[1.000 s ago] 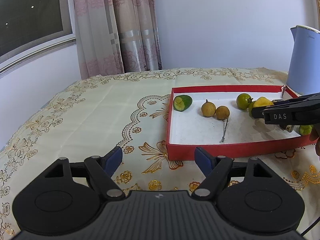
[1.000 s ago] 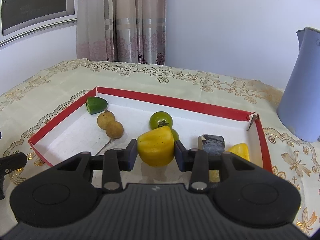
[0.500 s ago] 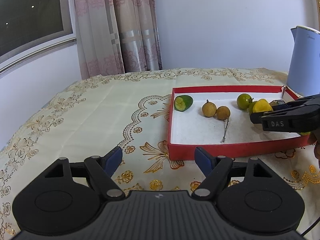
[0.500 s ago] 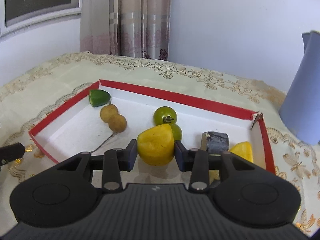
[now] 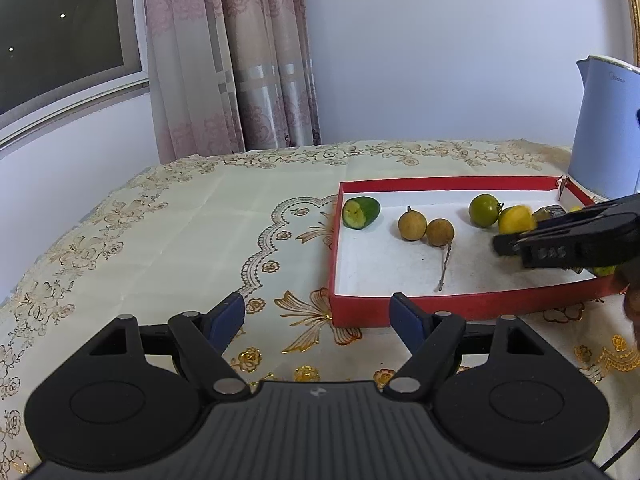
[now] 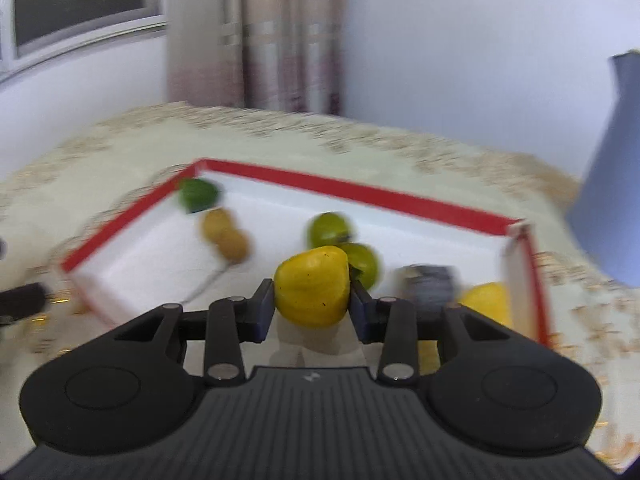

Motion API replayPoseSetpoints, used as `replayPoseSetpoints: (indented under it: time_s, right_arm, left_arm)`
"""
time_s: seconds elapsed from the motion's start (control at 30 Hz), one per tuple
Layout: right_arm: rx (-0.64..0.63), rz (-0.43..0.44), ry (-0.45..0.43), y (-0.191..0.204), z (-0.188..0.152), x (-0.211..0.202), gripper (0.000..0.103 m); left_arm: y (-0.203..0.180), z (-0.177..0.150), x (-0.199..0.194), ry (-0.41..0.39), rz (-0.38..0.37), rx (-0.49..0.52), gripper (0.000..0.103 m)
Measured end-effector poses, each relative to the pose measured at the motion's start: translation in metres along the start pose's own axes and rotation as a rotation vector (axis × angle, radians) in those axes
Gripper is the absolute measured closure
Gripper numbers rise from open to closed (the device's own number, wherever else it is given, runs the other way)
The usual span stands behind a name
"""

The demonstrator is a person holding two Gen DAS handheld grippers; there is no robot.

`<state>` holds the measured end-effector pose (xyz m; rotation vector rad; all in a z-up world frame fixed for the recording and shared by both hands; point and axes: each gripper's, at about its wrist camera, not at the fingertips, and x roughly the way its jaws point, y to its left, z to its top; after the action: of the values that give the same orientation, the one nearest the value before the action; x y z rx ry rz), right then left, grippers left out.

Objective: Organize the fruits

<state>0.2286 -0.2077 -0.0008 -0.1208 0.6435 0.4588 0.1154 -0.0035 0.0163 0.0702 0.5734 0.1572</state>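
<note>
Left tool [image 5: 318, 314] hanging wide open over the patterned bench [image 5: 180, 240], nothing between the blue pads, parked just short of the near left corner of the red tray [image 5: 400, 308]. Inside the tray, from its left wall: cut green piece [image 5: 361, 213] in the far left corner, two brown longans [image 5: 426, 227] side by side with a stem trailing toward the near wall, a green round fruit [image 5: 484, 211] past the middle. Then the right tool [image 6: 312, 306], clamped on the yellow fruit [image 6: 312, 286], pads pressing both flanks, fruit apparently carried above the white tray floor toward the right half. Right-wrist view smeared, so contact with the green fruit [image 6: 362, 264] behind is unclear. Best handling from here, as a judgement: firm squeeze, level carry, clear of the neighbouring fruit, down onto bare white floor, release only once settled. Risk: a round fruit rolling off into the longans.
</note>
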Motion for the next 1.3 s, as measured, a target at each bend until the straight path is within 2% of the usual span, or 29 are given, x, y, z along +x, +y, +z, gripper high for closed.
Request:
replayPoseSetpoints:
  time_s: [0.07, 0.23, 0.53, 0.63, 0.8, 0.97, 1.1, 1.13, 1.17, 1.3]
  right_arm:
    - [-0.034, 0.013, 0.026, 0.008, 0.000, 0.006, 0.066]
    - [-0.078, -0.013, 0.027, 0.016, -0.002, 0.006, 0.066]
    - [-0.104, -0.020, 0.038, 0.015, -0.006, 0.004, 0.066]
    - [-0.102, -0.007, 0.034, 0.016, -0.005, 0.003, 0.074]
    - [-0.098, -0.010, 0.029, 0.016, -0.005, 0.000, 0.076]
    - [-0.086, -0.003, 0.033, 0.013, -0.008, -0.006, 0.084]
    - [-0.081, -0.002, 0.033, 0.012, -0.011, -0.012, 0.084]
    - [-0.083, -0.006, 0.036, 0.012, -0.012, -0.012, 0.082]
    - [-0.092, -0.009, 0.041, 0.012, -0.013, -0.013, 0.076]
    - [-0.061, -0.021, 0.010, 0.007, -0.014, -0.022, 0.074]
  left_arm:
    - [-0.001, 0.000, -0.001, -0.001, -0.003, 0.007, 0.024]
    - [-0.001, 0.000, -0.001, -0.004, 0.005, 0.012, 0.024]
    - [-0.005, 0.001, 0.000, -0.002, 0.005, 0.018, 0.023]
    - [-0.005, 0.001, 0.000, -0.002, 0.009, 0.017, 0.023]
    - [-0.005, 0.001, -0.002, -0.005, 0.019, 0.018, 0.023]
    - [-0.006, 0.001, -0.003, -0.006, 0.023, 0.022, 0.023]
    - [-0.006, 0.001, -0.004, -0.007, 0.022, 0.025, 0.023]
    - [-0.007, 0.001, -0.004, -0.007, 0.023, 0.027, 0.023]
    - [-0.008, 0.001, -0.005, -0.007, 0.025, 0.028, 0.023]
    - [-0.008, 0.002, -0.005, -0.007, 0.026, 0.027, 0.023]
